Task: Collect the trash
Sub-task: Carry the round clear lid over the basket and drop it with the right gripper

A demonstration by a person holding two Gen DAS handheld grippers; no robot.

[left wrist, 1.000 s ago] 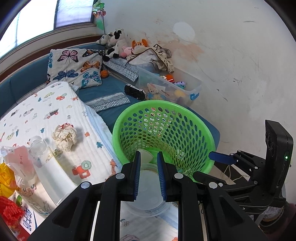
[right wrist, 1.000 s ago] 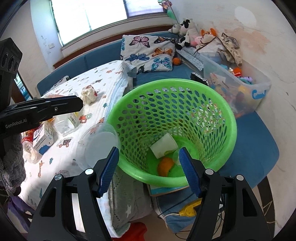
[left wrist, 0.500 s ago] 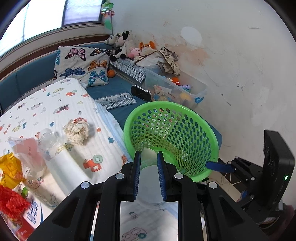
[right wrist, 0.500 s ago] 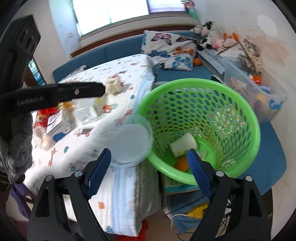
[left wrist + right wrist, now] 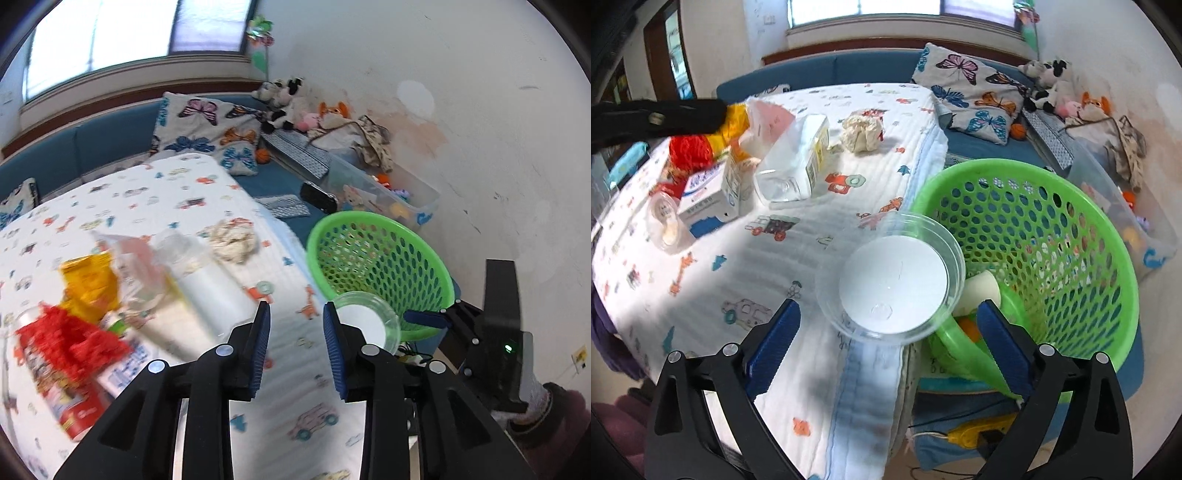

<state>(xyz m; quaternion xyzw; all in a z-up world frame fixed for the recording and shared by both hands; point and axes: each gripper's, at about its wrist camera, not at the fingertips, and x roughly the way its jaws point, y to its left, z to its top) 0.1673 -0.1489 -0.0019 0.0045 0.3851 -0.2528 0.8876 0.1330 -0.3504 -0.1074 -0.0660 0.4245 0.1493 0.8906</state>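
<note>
The right hand-held gripper (image 5: 888, 328) is opening wide with nothing gripped; the left hand-held gripper (image 5: 296, 334) is opening, empty. The clear plastic bowl (image 5: 892, 280) sits mid-frame at the bed edge, touching the green basket (image 5: 1108, 258).

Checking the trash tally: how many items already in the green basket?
2 visible: a white paper cup lying on its side at the bottom of the green perforated plastic basket, and an orange item just below it. The clear lid hides part of the bottom, so more may be hidden.
</note>
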